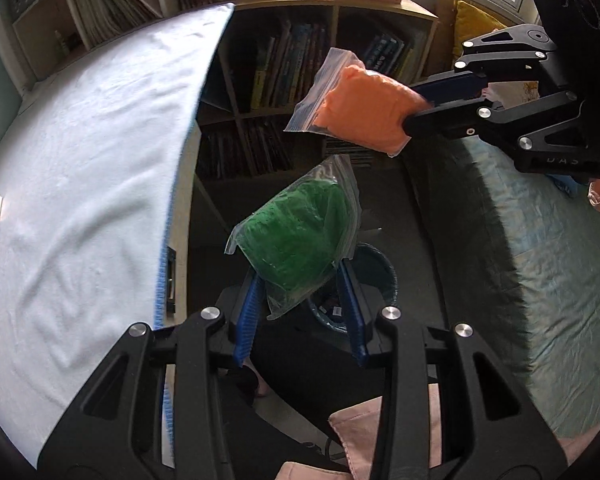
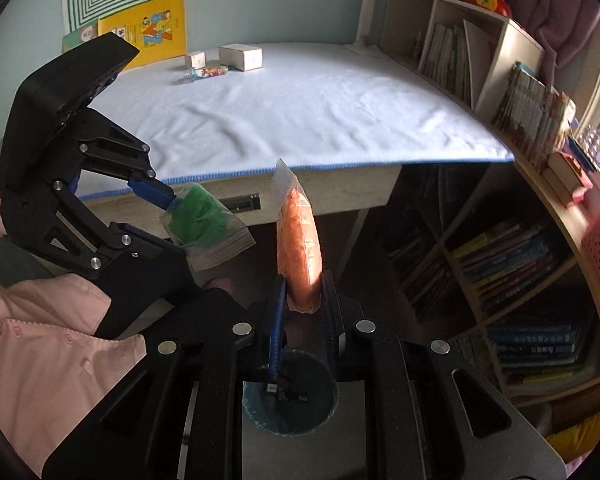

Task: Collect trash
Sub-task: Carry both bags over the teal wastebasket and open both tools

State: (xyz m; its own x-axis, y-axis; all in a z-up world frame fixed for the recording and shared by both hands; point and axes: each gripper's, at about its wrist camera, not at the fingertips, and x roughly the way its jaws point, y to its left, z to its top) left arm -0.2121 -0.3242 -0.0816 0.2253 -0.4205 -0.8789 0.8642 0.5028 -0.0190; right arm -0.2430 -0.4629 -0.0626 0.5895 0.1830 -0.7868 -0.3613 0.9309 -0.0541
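**Materials and finishes**

The green-filled bag point(image 1: 300, 236) and the orange-filled bag point(image 1: 364, 108) are clear, glossy plastic film, creased; the green filling looks coarse and fibrous, the orange one soft and matt. Both the left gripper point(image 1: 300, 280) and the right gripper point(image 2: 304, 300) are matt black plastic with shiny round metal pins, and their fingers point(image 1: 250, 312) carry ribbed blue pads. The white cloth point(image 2: 300, 108) on the desk is soft, matt, lightly wrinkled, edged with blue stitching. The desk front point(image 2: 332, 188) and bookshelf point(image 2: 496, 52) look like pale smooth wood. The small boxes point(image 2: 242, 58) are matt cardboard. The bin point(image 2: 252, 404) has a teal plastic liner with a slight sheen.
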